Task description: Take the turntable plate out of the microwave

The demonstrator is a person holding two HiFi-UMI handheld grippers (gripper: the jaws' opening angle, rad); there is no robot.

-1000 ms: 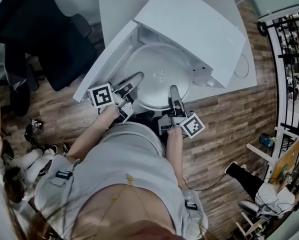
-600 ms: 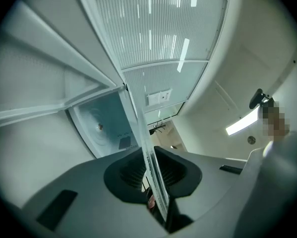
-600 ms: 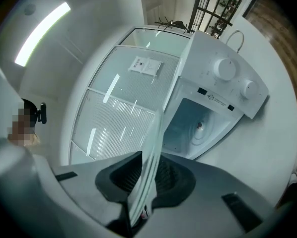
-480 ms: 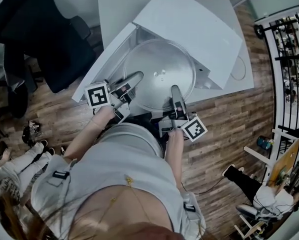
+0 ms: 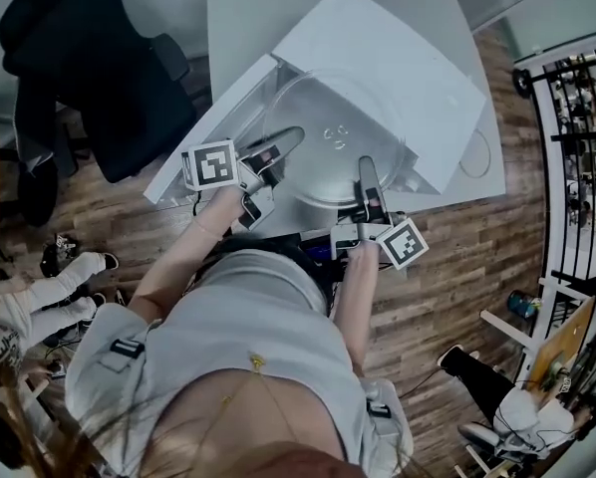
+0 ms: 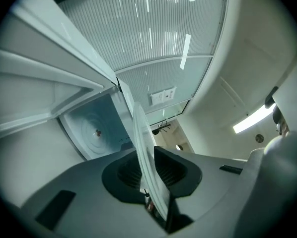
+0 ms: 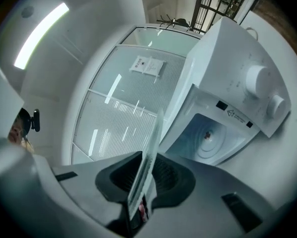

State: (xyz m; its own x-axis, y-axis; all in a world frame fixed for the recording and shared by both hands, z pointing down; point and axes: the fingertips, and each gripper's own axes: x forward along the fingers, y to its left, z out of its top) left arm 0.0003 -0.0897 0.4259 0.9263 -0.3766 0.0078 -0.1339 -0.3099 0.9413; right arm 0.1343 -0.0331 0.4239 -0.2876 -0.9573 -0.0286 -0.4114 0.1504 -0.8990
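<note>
At the open white microwave's [image 5: 388, 58] mouth | round clear glass turntable plate [image 5: 328, 118] held off the cavity floor | left gripper [image 5: 283, 142] and right gripper [image 5: 366, 175] fingers clamped on its near rim | plate has risen and come outward in the last second | removal looks nearly complete

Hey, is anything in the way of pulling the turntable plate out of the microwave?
Nothing visible. The left gripper and right gripper both clamp the turntable plate by its near rim, and the microwave door stands swung open at the left, clear of its path.
</note>
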